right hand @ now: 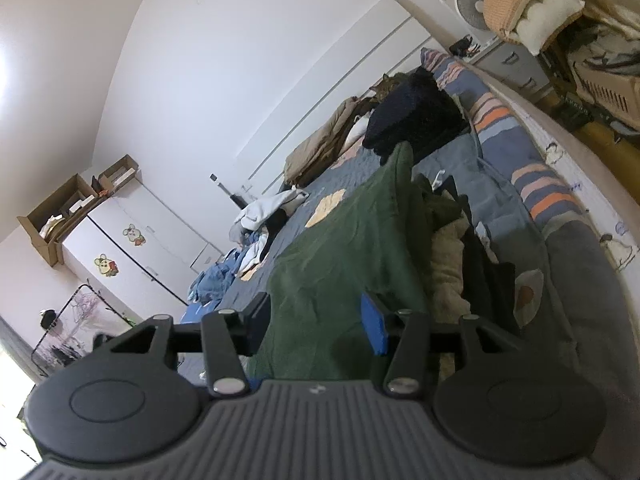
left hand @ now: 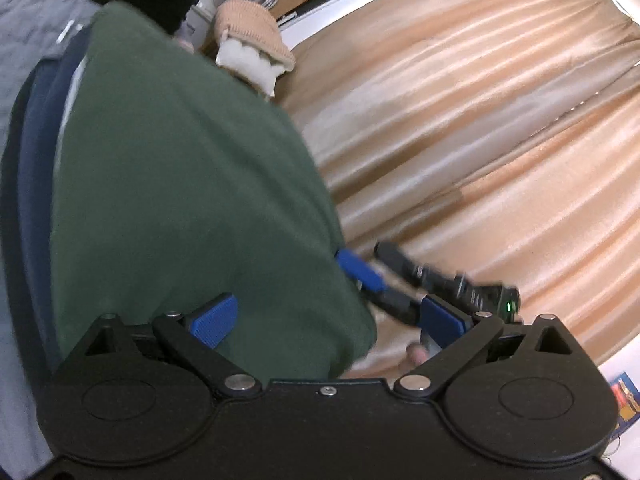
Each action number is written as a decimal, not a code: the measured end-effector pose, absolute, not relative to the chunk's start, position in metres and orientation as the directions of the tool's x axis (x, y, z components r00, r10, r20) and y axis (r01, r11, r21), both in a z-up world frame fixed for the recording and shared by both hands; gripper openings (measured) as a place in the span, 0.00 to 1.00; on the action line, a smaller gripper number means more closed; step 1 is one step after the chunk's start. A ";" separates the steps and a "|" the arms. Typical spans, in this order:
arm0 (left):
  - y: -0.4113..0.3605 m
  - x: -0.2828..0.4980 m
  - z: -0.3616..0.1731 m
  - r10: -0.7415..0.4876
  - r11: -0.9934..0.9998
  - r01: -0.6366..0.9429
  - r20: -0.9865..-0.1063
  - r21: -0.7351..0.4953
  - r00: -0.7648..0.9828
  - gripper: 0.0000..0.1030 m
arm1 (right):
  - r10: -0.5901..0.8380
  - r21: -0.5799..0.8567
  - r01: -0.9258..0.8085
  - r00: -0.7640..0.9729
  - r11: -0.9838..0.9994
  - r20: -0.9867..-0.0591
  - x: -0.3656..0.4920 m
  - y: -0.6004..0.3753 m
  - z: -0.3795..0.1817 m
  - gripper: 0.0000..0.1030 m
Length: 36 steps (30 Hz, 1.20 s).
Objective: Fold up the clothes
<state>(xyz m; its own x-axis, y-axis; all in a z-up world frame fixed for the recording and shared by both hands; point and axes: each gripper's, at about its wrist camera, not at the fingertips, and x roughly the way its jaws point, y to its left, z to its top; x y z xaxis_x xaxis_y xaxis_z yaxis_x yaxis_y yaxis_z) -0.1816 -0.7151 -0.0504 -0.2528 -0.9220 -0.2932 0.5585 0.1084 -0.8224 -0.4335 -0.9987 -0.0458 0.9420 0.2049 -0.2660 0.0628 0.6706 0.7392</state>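
A dark green garment fills the left and middle of the left wrist view, with a navy layer along its left edge. My left gripper is open wide, its blue pads far apart over the garment's near corner. My right gripper shows at the garment's right edge. In the right wrist view the green garment stretches away over the bed. It passes between the fingers of my right gripper, which stand apart and do not pinch the cloth.
A blue-grey quilt covers the bed. A heap of dark and beige clothes lies right of the garment and a black folded item beyond it. White and blue clothes lie at the far left. A peach curtain hangs on the right.
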 end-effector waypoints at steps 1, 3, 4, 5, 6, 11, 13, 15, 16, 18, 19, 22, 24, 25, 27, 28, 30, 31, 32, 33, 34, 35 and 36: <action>-0.708 -0.184 -0.054 -0.922 0.107 0.557 -0.292 -0.824 -0.256 0.95 | 0.213 0.743 0.058 0.941 0.667 -0.265 -0.434 -0.999 -0.047 0.48; -0.694 -0.187 -0.064 -0.919 0.111 0.547 -0.295 -0.830 -0.260 0.96 | 0.225 0.746 0.051 0.938 0.664 -0.265 -0.436 -1.000 -0.048 0.48; -0.688 -0.188 -0.069 -0.919 0.114 0.535 -0.293 -0.837 -0.263 0.96 | 0.226 0.744 0.053 0.936 0.666 -0.269 -0.436 -1.000 -0.049 0.48; -0.682 -0.190 -0.074 -0.920 0.116 0.520 -0.289 -0.846 -0.265 0.96 | 0.226 0.742 0.055 0.935 0.668 -0.273 -0.436 -1.000 -0.049 0.48; -0.677 -0.191 -0.077 -0.921 0.116 0.511 -0.285 -0.851 -0.265 0.96 | 0.226 0.742 0.057 0.934 0.669 -0.276 -0.437 -1.000 -0.049 0.48; -0.668 -0.202 -0.080 -0.918 0.112 0.513 -0.287 -0.851 -0.275 0.96 | 0.214 0.725 0.072 0.932 0.685 -0.294 -0.442 -0.998 -0.045 0.48; -0.667 -0.207 -0.083 -0.911 0.114 0.516 -0.297 -0.849 -0.286 0.96 | 0.198 0.726 0.085 0.934 0.682 -0.296 -0.448 -0.998 -0.041 0.48; -0.664 -0.210 -0.083 -0.913 0.117 0.522 -0.298 -0.845 -0.278 0.96 | 0.192 0.716 0.069 0.941 0.695 -0.277 -0.457 -0.992 -0.032 0.48; -0.662 -0.212 -0.081 -0.918 0.114 0.531 -0.293 -0.840 -0.267 0.96 | 0.189 0.710 0.061 0.945 0.701 -0.268 -0.461 -0.988 -0.027 0.48; -0.658 -0.214 -0.075 -0.934 0.074 0.533 -0.246 -0.843 -0.259 0.96 | 0.201 0.702 0.030 0.949 0.712 -0.244 -0.468 -0.979 -0.020 0.48; -0.656 -0.214 -0.072 -0.941 0.053 0.538 -0.222 -0.841 -0.256 0.96 | 0.216 0.699 0.006 0.949 0.715 -0.229 -0.469 -0.973 -0.016 0.48; -0.649 -0.216 -0.062 -0.956 -0.004 0.559 -0.160 -0.829 -0.245 0.99 | 0.280 0.699 -0.065 0.939 0.712 -0.198 -0.470 -0.949 -0.013 0.48; -0.649 -0.217 -0.063 -0.958 0.002 0.561 -0.161 -0.828 -0.235 0.99 | 0.337 0.726 -0.103 0.923 0.680 -0.185 -0.465 -0.938 -0.021 0.49; -0.649 -0.218 -0.065 -0.959 0.008 0.561 -0.165 -0.828 -0.230 0.99 | 0.353 0.737 -0.104 0.916 0.668 -0.190 -0.461 -0.935 -0.027 0.49; -0.650 -0.218 -0.067 -0.960 0.020 0.562 -0.173 -0.827 -0.220 0.99 | 0.368 0.755 -0.076 0.902 0.652 -0.227 -0.452 -0.932 -0.043 0.49; -0.650 -0.219 -0.069 -0.960 0.027 0.562 -0.177 -0.827 -0.215 0.99 | 0.361 0.758 -0.042 0.895 0.651 -0.260 -0.449 -0.933 -0.051 0.49; -0.651 -0.220 -0.071 -0.961 0.039 0.562 -0.185 -0.826 -0.205 0.99 | 0.328 0.760 0.030 0.891 0.649 -0.315 -0.447 -0.940 -0.069 0.48; -0.651 -0.220 -0.073 -0.961 0.045 0.562 -0.189 -0.826 -0.200 0.99 | 0.316 0.772 0.054 0.892 0.634 -0.322 -0.451 -0.944 -0.077 0.46; -0.651 -0.221 -0.074 -0.962 0.052 0.562 -0.193 -0.825 -0.195 0.99 | 0.308 0.786 0.068 0.897 0.615 -0.318 -0.457 -0.949 -0.085 0.44; -0.651 -0.221 -0.075 -0.962 0.058 0.562 -0.197 -0.825 -0.190 0.99 | 0.299 0.799 0.074 0.904 0.596 -0.306 -0.463 -0.954 -0.090 0.44; -0.652 -0.222 -0.077 -0.962 0.064 0.562 -0.201 -0.824 -0.185 0.99 | 0.290 0.813 0.079 0.911 0.578 -0.294 -0.469 -0.958 -0.096 0.42; -0.652 -0.222 -0.077 -0.962 0.067 0.564 -0.203 -0.823 -0.182 0.99 | 0.275 0.816 0.088 0.916 0.571 -0.291 -0.475 -0.961 -0.096 0.42; -0.652 -0.222 -0.076 -0.962 0.069 0.567 -0.205 -0.821 -0.180 0.99 | 0.260 0.819 0.097 0.922 0.565 -0.288 -0.480 -0.964 -0.097 0.41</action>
